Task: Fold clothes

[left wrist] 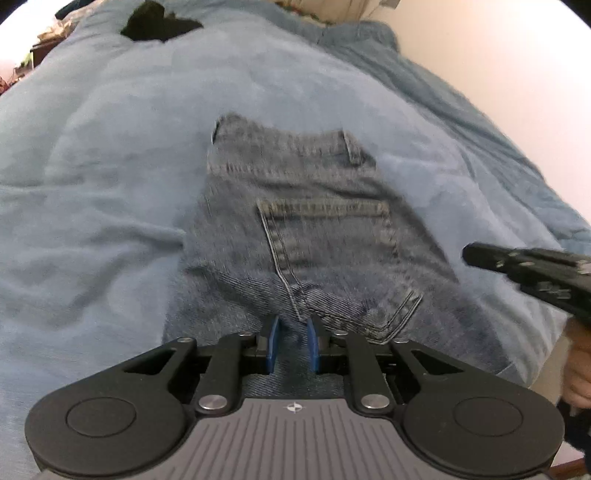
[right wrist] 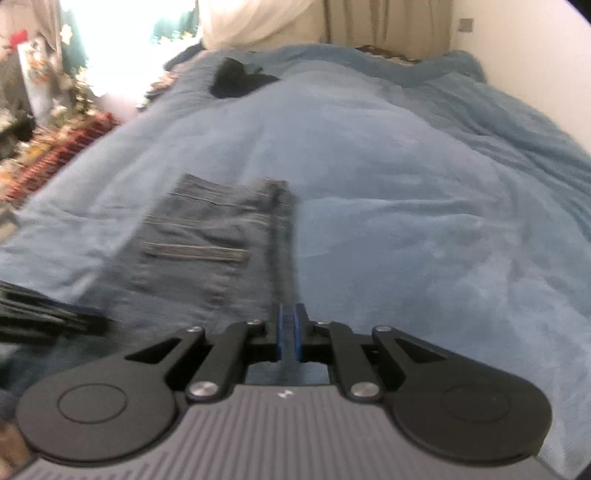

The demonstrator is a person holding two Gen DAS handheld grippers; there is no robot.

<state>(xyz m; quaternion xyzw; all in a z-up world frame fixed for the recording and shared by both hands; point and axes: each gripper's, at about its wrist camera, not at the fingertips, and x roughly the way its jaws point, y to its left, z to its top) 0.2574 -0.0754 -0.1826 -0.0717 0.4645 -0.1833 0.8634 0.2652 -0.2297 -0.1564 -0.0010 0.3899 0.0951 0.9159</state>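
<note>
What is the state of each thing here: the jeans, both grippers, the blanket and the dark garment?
Jeans: lying flat on the bed, back pocket up.
Left gripper: nearly shut, over the denim; grip unclear.
Right gripper: shut, at the jeans' right edge.
Blue blanket: spread out, rumpled.
Dark garment: crumpled at the far end.

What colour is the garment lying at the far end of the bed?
Black. The small crumpled garment shows best in the right wrist view, on the blue blanket.

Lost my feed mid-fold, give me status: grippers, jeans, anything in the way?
Left gripper fingers narrowly apart over denim, grip unclear. Right gripper shut, whether on cloth unclear. Jeans on blue blanket, back pocket up. Dark garment far off, not in the way.
</note>
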